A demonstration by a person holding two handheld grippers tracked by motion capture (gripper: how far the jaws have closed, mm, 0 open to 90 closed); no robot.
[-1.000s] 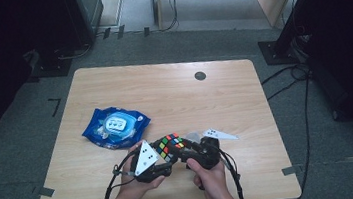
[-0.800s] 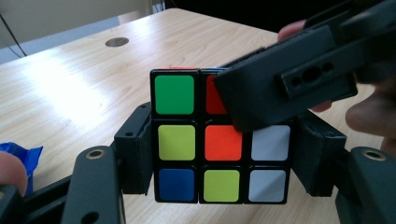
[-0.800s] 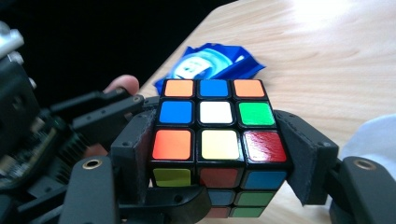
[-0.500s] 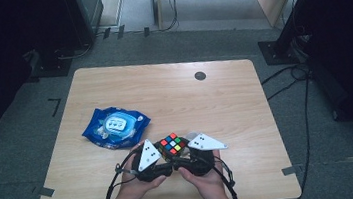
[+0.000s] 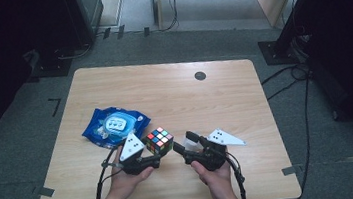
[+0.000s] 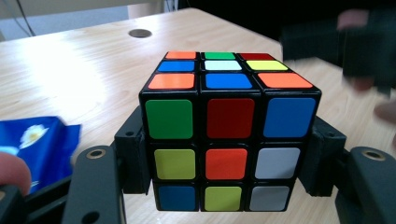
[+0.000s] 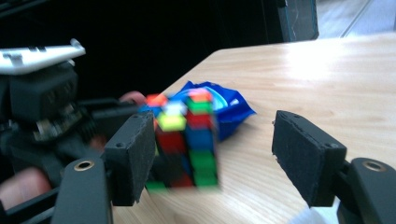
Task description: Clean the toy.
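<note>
A scrambled colour cube (image 5: 159, 140) is held a little above the wooden table (image 5: 205, 101), near its front edge. My left gripper (image 5: 156, 151) is shut on it. In the left gripper view both pads (image 6: 133, 158) press the lower sides of the cube (image 6: 229, 126). My right gripper (image 5: 184, 143) stands just right of the cube, apart from it. Its jaws have just been opening, with nothing between them. In the right gripper view its open jaws (image 7: 217, 149) point at the blurred cube (image 7: 184, 140) farther off.
A blue pack of wipes (image 5: 114, 125) lies on the table just left of and behind the cube, also in the right gripper view (image 7: 224, 107). A round cable hole (image 5: 200, 75) sits near the far edge. Dark stands and cables surround the table.
Both grippers were on the cube before. The right gripper has come off it and drawn away to the right. The left hand has shifted left with the cube.
</note>
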